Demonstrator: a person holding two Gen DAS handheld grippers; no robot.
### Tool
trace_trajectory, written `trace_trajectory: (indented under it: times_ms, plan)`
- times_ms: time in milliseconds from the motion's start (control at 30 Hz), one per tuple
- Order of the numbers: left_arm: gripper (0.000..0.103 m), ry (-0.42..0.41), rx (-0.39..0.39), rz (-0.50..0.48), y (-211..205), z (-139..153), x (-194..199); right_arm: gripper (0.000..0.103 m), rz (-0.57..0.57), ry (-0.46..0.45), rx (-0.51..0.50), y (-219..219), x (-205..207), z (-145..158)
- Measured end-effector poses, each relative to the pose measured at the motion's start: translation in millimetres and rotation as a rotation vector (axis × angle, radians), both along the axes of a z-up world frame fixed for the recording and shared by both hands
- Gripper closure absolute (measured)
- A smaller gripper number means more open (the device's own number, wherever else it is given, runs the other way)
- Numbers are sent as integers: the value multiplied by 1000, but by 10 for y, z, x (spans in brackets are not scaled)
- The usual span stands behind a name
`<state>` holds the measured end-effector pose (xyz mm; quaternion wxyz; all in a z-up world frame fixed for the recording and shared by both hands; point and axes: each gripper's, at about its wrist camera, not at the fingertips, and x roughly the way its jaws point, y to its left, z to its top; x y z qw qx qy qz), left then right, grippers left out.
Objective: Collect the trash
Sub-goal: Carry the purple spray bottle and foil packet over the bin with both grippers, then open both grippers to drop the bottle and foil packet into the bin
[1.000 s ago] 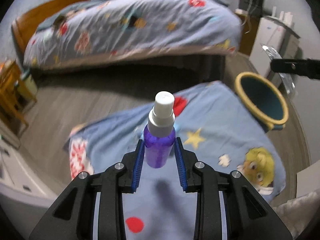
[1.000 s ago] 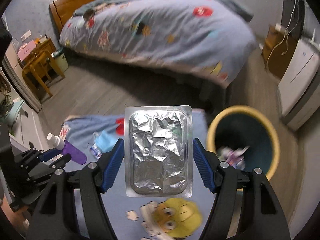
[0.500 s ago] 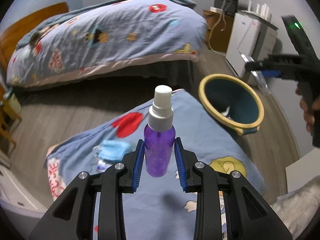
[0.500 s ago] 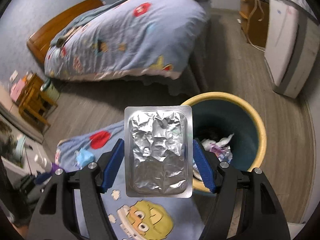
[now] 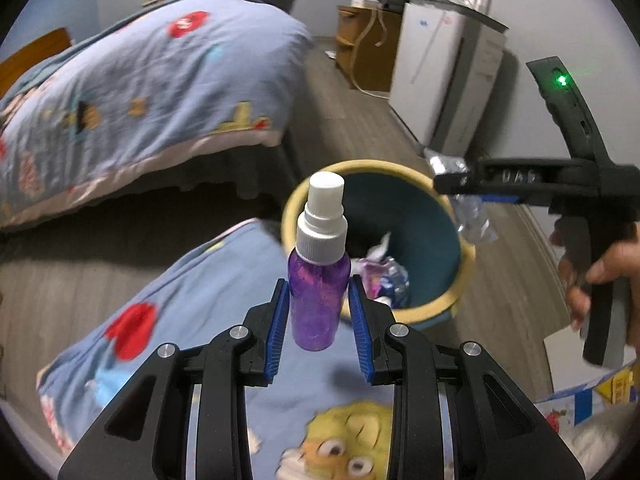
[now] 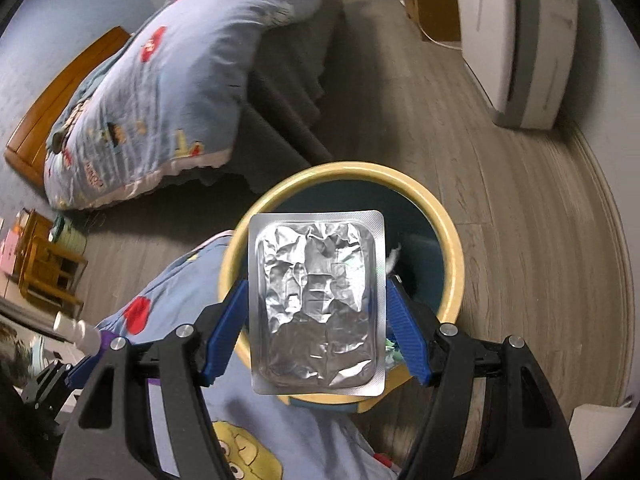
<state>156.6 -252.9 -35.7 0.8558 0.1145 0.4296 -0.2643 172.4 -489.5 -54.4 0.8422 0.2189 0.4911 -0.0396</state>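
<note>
1. Using the bin [image 6: 448, 248] as the anchor for everything: yellow rim, dark teal inside, standing on the wood floor right against the corner of a low surface draped in a blue cartoon-print cloth [image 5: 200, 300]. There's already crumpled trash [image 5: 384, 276] at the bottom.

2. The right gripper [image 6: 316, 312] has its fingers spread wide and clamped on the two long edges of a foil blister pack [image 6: 316, 300]. It's held flat-on to the camera, hanging directly over the bin mouth. My guess is the edge grip is so the flimsy sheet just falls straight in once the fingers let go.

3. The left gripper [image 5: 318, 308] has its fingers set narrow, pinching the purple body of a small spray bottle [image 5: 320, 280] with a white cap. The bottle's upright and sits on the cloth side of the bin, just short of the rim. It looks queued up to go second.

4. Room to move: the bin mouth is wider than the pack, so the drop looks easy. The near rim is tight against the cloth corner. The right gripper already sits over the far rim in the left view, so both tools crowd the same opening. I'd take turns.

5. The bed [image 6: 160, 92] is well beyond the bin, with clear floor between.
</note>
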Motion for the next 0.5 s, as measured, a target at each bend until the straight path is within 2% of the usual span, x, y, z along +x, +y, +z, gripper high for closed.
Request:
trace_trajectory:
  times_ms: [133,333,367,400,433,467,500]
  plan:
    - [71,16,0,-10,-257,-132,191,35,-44,20,73,-143,16,-164]
    - [71,-4,22,-24,-513,-225,406,33,-105,-22,134,-252,25,-179]
    - [69,-15,24,-25,-542,-231,427,25,-113,-32,140,-254,32,-168]
    - [56,-24,29,-29,-565,-236,446,18,-121,-47,140,-255,28,-142]
    - [50,-29,33,-29,-577,-237,458,17,-124,-58,135,-253,24,-119]
    - [38,-36,32,-25,-580,-232,455,17,-126,-62,129,-259,45,-106]
    - [34,-37,23,-27,-570,-225,450,15,-129,-64,122,-261,52,-94]
